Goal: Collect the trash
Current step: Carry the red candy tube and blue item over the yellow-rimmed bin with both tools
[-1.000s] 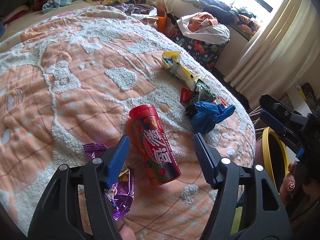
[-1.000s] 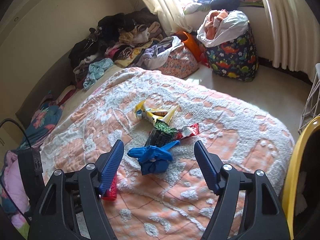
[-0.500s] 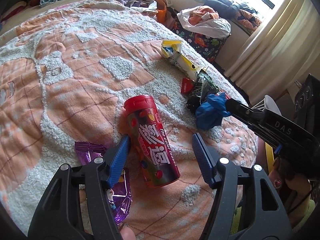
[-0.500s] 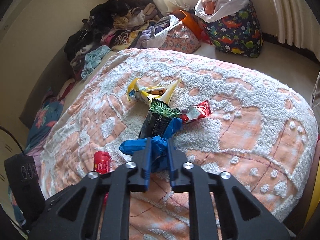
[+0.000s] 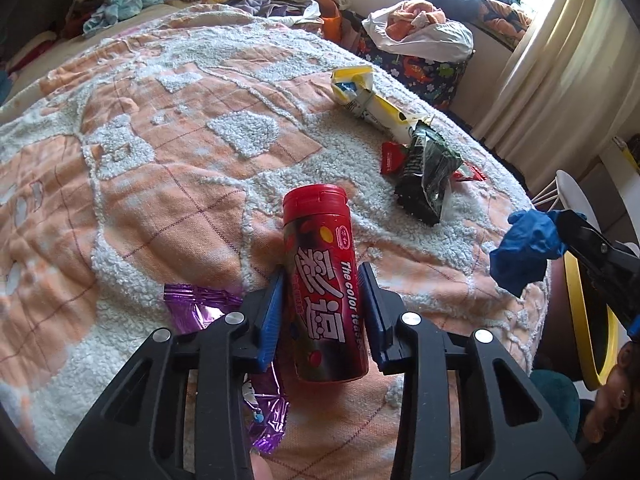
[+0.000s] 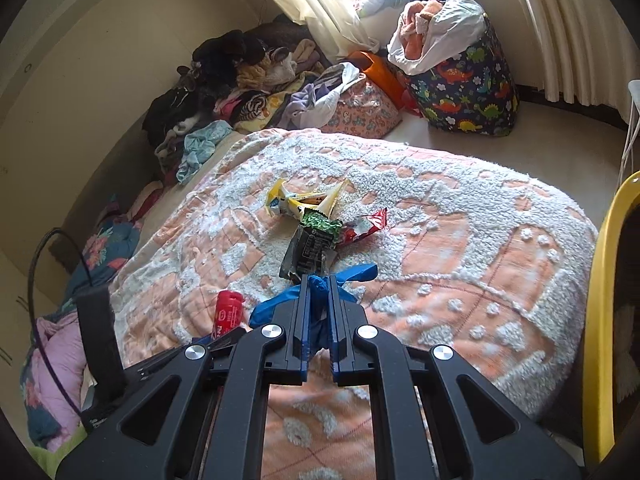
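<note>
Trash lies scattered on the bed's peach-and-white tufted blanket [image 5: 168, 168], and you have a piece of it at each hand. Your left gripper [image 5: 322, 300] straddles the red cylindrical candy tube with a red plastic cap [image 5: 322, 284]; its jaws are closing, the blue pads right at the tube's two sides, though whether they already press on it is hard to judge from this angle. The tube lies on the blanket with its cap pointing away from you. Just to its left, partly under your left gripper, sits a crinkled purple foil wrapper [image 5: 196, 304].

Your right gripper [image 6: 319, 292] is clenched on a crumpled blue disposable glove [image 6: 354, 274], which bulges out between and beyond the pads. In the left wrist view the same glove [image 5: 524, 248] hangs from those jaws off the right edge of the bed, beside a yellow-rimmed bin [image 5: 576, 312].

Farther up the blanket three more pieces sit close together: a yellow-and-white snack packet [image 5: 368, 100], a small red wrapper [image 5: 392, 158] and a dark green-black foil bag [image 5: 428, 172], the last two touching. Beyond the bed stands a dinosaur-print fabric bag stuffed with clothes [image 6: 464, 80], and a heap of clothing [image 6: 240, 80] lies along the wall.
</note>
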The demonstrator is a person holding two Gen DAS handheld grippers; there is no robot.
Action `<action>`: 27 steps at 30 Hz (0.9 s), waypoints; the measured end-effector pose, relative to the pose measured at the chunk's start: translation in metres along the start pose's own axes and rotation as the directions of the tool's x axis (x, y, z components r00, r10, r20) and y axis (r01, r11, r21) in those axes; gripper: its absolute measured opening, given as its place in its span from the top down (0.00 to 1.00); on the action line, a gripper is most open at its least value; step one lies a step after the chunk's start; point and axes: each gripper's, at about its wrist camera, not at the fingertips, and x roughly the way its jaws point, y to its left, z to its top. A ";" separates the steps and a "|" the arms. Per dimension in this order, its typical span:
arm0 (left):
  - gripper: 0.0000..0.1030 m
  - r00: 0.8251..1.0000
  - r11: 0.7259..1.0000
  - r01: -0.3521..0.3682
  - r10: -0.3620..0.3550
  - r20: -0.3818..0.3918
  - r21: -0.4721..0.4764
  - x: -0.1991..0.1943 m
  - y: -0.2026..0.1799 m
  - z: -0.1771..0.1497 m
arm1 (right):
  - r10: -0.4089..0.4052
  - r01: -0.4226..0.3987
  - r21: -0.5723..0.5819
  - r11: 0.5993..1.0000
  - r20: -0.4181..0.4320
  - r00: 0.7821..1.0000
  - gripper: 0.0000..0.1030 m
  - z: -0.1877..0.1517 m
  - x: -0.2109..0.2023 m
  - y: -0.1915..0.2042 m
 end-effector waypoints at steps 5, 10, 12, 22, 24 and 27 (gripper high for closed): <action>0.73 0.997 0.998 0.063 -0.063 0.035 0.000 -0.011 -0.009 0.001 | 0.010 -0.010 -0.006 1.000 0.022 1.000 0.93 -0.003 -0.017 0.001; 0.73 0.990 0.992 0.123 -0.123 0.075 0.015 -0.026 -0.020 0.005 | 0.005 -0.004 -0.023 1.000 0.044 0.999 0.93 -0.002 -0.030 0.003; 0.73 0.986 0.990 0.140 -0.141 0.085 0.022 -0.031 -0.027 0.006 | 0.004 -0.003 -0.026 1.000 0.050 0.999 0.93 -0.003 -0.035 0.004; 0.73 0.973 0.979 0.194 -0.200 0.117 0.062 -0.049 -0.053 0.008 | -0.007 0.010 -0.029 1.000 0.089 0.996 0.93 -0.001 -0.059 0.002; 0.73 0.971 0.977 0.201 -0.208 0.122 0.069 -0.052 -0.056 0.007 | -0.012 0.015 -0.027 1.000 0.100 0.995 0.93 -0.001 -0.065 0.000; 0.73 0.968 0.975 0.210 -0.219 0.126 0.079 -0.055 -0.059 0.008 | -0.017 0.020 -0.023 1.000 0.115 0.993 0.93 0.001 -0.074 -0.003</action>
